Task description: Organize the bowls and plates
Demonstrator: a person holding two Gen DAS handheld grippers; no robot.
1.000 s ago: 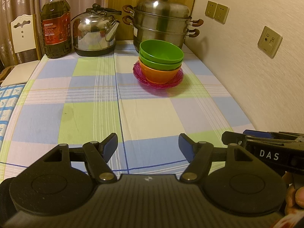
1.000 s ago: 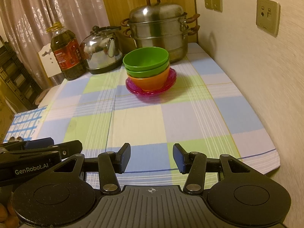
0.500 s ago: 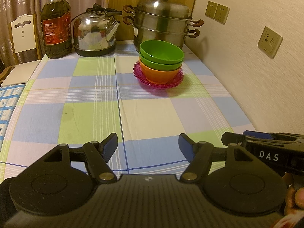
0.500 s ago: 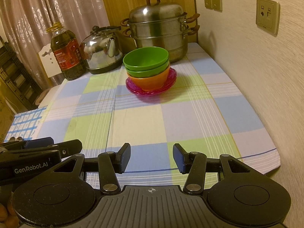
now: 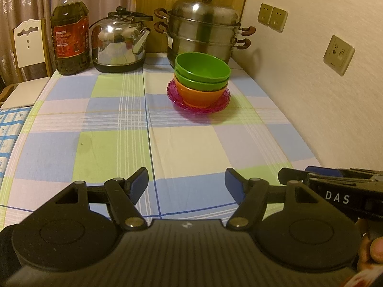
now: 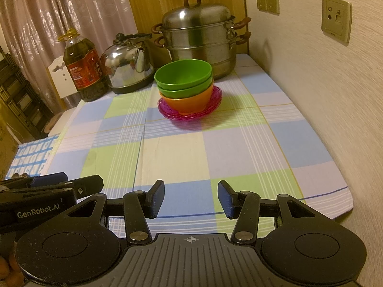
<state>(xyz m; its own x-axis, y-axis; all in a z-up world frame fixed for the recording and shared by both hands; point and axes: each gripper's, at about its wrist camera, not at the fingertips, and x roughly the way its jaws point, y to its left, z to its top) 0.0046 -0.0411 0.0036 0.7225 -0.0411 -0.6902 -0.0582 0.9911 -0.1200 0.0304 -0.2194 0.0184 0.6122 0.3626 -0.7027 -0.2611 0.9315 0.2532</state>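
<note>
Two green bowls (image 5: 202,70) (image 6: 183,76) nest in an orange bowl (image 5: 199,95) (image 6: 189,101), and the stack stands on pink translucent plates (image 5: 219,106) (image 6: 214,101) at the far middle of the checked tablecloth. My left gripper (image 5: 186,184) hovers open over the near edge of the table, nothing between its blue pads. My right gripper (image 6: 191,197) is open too, narrower, also empty and far short of the stack. Each gripper shows at the other view's side edge.
Behind the stack stands a steel steamer pot (image 5: 203,31) (image 6: 198,38), with a steel kettle (image 5: 119,43) (image 6: 128,64) and an oil bottle (image 5: 70,33) (image 6: 83,69) to its left. A wall with sockets (image 5: 338,55) (image 6: 336,19) runs along the right. A white chair (image 5: 28,43) stands at the far left.
</note>
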